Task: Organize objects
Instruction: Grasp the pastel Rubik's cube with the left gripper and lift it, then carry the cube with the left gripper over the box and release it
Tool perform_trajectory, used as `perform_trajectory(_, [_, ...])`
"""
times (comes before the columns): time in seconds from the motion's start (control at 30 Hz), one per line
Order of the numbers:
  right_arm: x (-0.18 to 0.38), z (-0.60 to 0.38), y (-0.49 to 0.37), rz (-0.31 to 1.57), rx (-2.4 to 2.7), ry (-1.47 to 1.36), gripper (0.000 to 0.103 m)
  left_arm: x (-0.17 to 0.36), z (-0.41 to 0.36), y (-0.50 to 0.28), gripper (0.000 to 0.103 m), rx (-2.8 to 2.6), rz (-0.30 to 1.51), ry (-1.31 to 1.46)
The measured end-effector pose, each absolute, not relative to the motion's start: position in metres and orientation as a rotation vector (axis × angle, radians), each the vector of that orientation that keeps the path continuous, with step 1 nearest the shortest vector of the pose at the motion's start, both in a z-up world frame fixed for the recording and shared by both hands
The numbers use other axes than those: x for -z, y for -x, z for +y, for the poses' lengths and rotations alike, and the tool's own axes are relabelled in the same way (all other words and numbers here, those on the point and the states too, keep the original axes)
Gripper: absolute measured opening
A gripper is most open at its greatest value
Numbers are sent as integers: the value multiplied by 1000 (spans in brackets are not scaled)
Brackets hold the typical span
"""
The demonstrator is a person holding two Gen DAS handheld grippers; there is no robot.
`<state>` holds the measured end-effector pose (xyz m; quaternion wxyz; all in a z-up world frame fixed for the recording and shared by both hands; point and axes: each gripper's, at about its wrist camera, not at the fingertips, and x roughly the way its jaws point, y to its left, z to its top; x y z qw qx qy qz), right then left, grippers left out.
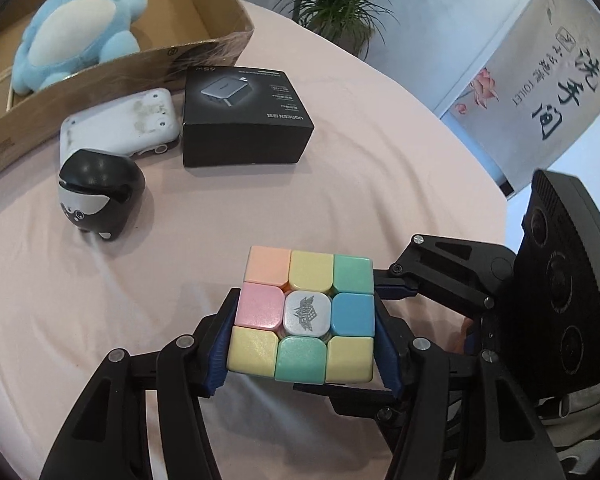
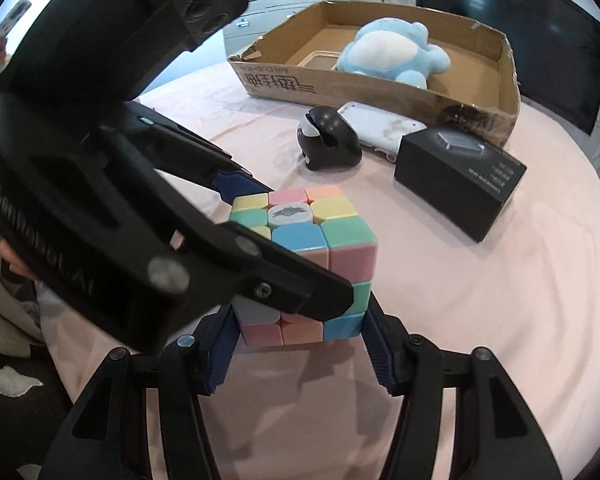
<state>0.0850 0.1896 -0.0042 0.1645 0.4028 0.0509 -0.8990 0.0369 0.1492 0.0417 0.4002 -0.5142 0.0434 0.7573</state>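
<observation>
We have the pastel puzzle cube [image 1: 302,316] clamped from both sides: the left gripper [image 1: 304,340] pinches its flanks with blue pads, and the right gripper [image 2: 296,336] closes around the lower layer from the near side, though whether its pads actually bear on the cube we cannot tell for certain. The cube sits toward the near edge of the pink-covered table [image 1: 380,184], apparently lifted just off the cloth. We judge this a handover or a joint carry, with the cardboard box [image 2: 452,100] at the far edge as the likely goal. Next, one gripper must let go so the other can travel. The plush toy [image 2: 388,54] fills the box's middle; bare floor shows at its right end. The black carton [image 2: 460,180], white device [image 2: 380,124] and black figurine [image 2: 328,140] crowd the box's front wall, so we should go over them.
</observation>
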Motion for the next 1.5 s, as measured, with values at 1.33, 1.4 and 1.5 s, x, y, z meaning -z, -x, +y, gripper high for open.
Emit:
perform_trajectory(1.33, [-66, 194, -42, 237, 2696, -964, 55, -130, 162, -2, 57, -2092, 272, 1081])
perform_trajectory(1.4, [-73, 196, -36, 240, 2703, -932, 55, -139, 162, 3, 57, -2117, 278, 1058])
perform_trajectory(1.5, [-83, 198, -28, 244, 2716, -886, 55, -151, 162, 12, 57, -2140, 287, 1032])
